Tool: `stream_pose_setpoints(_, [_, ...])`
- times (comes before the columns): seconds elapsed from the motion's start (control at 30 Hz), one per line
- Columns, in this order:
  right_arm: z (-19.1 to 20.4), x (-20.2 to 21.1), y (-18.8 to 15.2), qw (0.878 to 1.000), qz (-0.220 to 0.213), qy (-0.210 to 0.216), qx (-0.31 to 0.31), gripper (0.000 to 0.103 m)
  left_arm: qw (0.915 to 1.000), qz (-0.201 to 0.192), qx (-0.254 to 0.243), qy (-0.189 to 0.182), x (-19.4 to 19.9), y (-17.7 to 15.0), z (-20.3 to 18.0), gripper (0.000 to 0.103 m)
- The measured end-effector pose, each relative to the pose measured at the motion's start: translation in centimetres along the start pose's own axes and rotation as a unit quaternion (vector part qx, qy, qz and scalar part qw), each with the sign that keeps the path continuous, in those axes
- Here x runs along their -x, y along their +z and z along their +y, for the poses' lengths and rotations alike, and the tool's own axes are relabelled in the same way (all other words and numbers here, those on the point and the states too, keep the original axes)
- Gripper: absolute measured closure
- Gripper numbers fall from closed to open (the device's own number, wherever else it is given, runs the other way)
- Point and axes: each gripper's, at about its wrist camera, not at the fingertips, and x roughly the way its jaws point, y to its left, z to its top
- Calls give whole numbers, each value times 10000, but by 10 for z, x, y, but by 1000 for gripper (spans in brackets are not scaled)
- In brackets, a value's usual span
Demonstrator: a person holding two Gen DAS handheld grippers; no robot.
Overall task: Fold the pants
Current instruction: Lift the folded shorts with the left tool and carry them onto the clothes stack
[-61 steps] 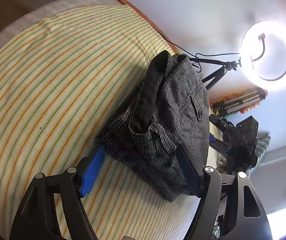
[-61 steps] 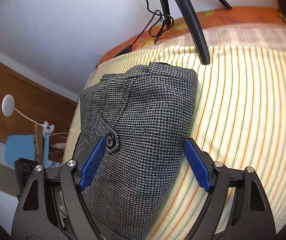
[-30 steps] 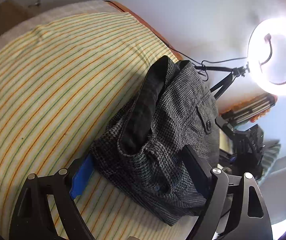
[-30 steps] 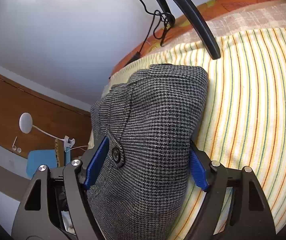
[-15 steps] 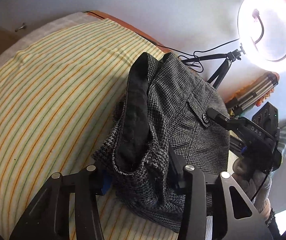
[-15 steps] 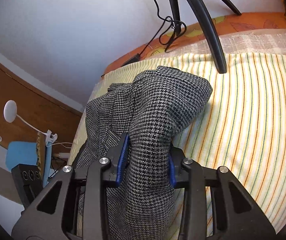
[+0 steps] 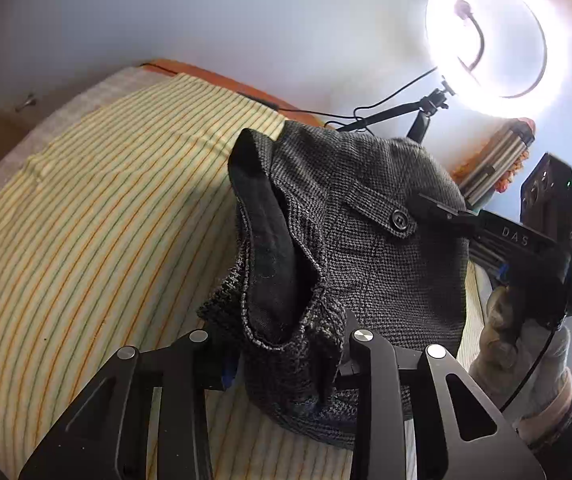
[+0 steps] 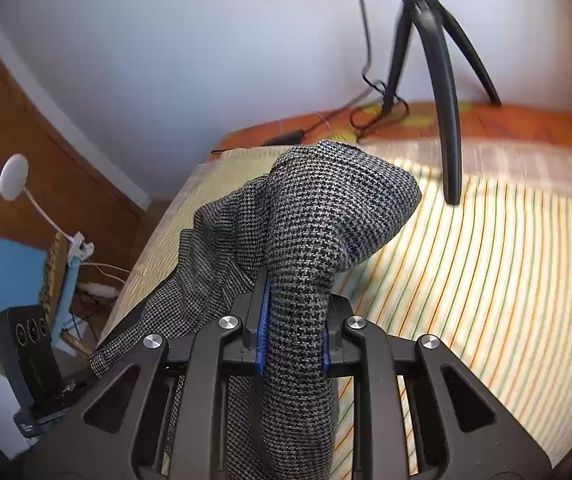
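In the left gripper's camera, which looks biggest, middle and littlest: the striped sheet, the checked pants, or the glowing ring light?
1. Striped sheet, biggest.
2. Checked pants, though nearness to the camera enlarges them.
3. Ring light, littlest; it sits farther back, so its true size is unsure.

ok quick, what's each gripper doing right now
Left gripper: shut on the pants.
Right gripper: shut on the pants too.

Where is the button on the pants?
In the left wrist view, the button sits on a pocket flap on the right side of the pants, just left of the right claw reaching in.
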Motion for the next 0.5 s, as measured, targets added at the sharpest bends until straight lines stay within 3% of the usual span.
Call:
stream_pose_setpoints(0.27, [22,44,7,9985,-192,-123,494,87,9992,-143,-320,-180,16,-2,-30,73])
stream_pose_setpoints(0.5, [17,98,7,9964,-420,-351,645,87,9968,-243,-569,-506,22,-9,-73,73])
